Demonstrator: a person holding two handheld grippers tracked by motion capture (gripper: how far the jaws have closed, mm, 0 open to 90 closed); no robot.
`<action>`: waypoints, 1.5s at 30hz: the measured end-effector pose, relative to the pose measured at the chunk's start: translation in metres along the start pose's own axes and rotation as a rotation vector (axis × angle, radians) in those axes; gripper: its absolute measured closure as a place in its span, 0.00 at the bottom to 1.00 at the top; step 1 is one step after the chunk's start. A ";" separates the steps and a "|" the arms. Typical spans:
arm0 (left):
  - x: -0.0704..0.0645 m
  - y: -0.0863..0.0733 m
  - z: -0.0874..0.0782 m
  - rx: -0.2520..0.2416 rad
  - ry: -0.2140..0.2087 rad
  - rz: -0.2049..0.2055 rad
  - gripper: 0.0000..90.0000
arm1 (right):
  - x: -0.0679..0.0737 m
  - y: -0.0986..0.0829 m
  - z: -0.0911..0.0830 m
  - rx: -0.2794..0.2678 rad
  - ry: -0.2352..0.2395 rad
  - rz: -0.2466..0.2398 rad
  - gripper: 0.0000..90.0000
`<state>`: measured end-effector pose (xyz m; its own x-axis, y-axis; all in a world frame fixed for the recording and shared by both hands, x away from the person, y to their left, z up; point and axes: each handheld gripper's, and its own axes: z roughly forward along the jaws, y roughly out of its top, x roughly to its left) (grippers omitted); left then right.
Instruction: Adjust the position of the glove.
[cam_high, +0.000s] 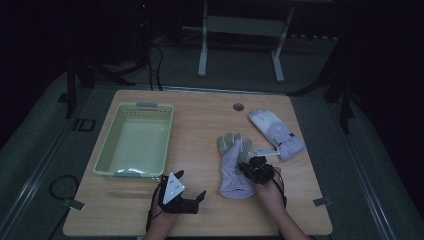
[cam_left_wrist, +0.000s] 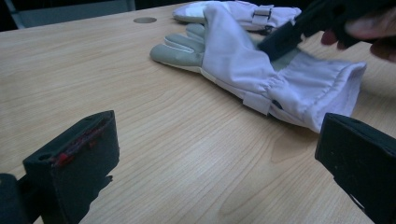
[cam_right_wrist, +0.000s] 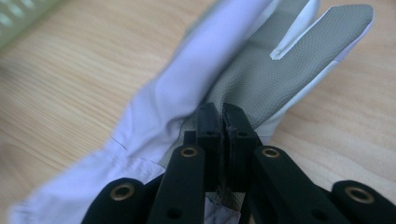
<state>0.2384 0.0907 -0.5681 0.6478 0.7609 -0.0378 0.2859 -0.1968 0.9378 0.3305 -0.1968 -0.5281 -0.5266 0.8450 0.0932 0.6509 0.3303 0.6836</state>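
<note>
Right gripper (cam_high: 248, 165) clamped on near glove's (cam_high: 231, 165) grey palm at tabletop (cam_high: 200, 120) centre; left gripper (cam_high: 192, 187), at seven o'clock, gaping, holding nothing.

Left hand-held gripper (cam_high: 192, 199) low, jaws wide apart; right hand-held gripper (cam_high: 248, 166) with jaws pressed together, pointing forward

Your wooden table (cam_high: 200, 120) carries 1 pale green basket (cam_high: 135, 140) at its left and 2 lilac gloves to the right: the near glove (cam_high: 235, 167) and the far glove (cam_high: 276, 132).
</note>
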 end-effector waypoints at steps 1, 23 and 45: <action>0.000 0.000 0.000 0.000 0.000 0.001 0.00 | -0.001 -0.002 0.003 0.012 -0.002 -0.002 0.93; 0.000 0.000 0.000 0.000 -0.006 0.002 0.00 | -0.031 0.015 -0.030 -0.084 -0.006 -0.109 0.57; 0.000 0.000 0.000 0.005 -0.003 0.001 0.00 | -0.149 0.073 -0.046 -0.140 -0.118 -0.210 0.57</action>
<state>0.2389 0.0905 -0.5680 0.6501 0.7589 -0.0382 0.2892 -0.2006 0.9360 0.4314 -0.3180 -0.4587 -0.5691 0.8101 -0.1407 0.4478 0.4489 0.7733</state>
